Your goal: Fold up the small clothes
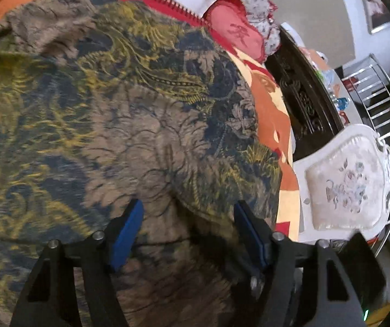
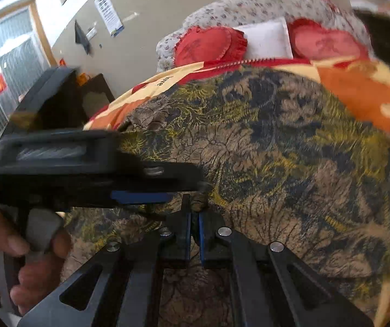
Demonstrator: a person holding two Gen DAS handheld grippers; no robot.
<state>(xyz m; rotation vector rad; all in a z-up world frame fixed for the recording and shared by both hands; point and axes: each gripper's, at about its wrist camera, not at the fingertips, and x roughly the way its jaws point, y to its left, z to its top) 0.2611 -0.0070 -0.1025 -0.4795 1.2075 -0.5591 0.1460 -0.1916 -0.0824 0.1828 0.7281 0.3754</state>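
A brown garment (image 1: 129, 114) with a yellow and dark blue floral print lies spread over a bed. It also fills the right wrist view (image 2: 290, 158). My left gripper (image 1: 188, 212) is open, its blue pads just above the cloth near a fold. My right gripper (image 2: 194, 212) is shut on a pinch of the garment's edge. The left gripper's body (image 2: 85, 169) crosses the right wrist view from the left, held by a hand (image 2: 17, 250), close beside the right gripper.
The bed has an orange, red and cream cover (image 1: 271, 114). Red heart cushions (image 2: 208, 45) and a white pillow (image 2: 265, 39) lie at its head. A white padded chair (image 1: 344, 185), a dark carved cabinet (image 1: 301, 95) and a metal rail (image 1: 380, 103) stand beside the bed.
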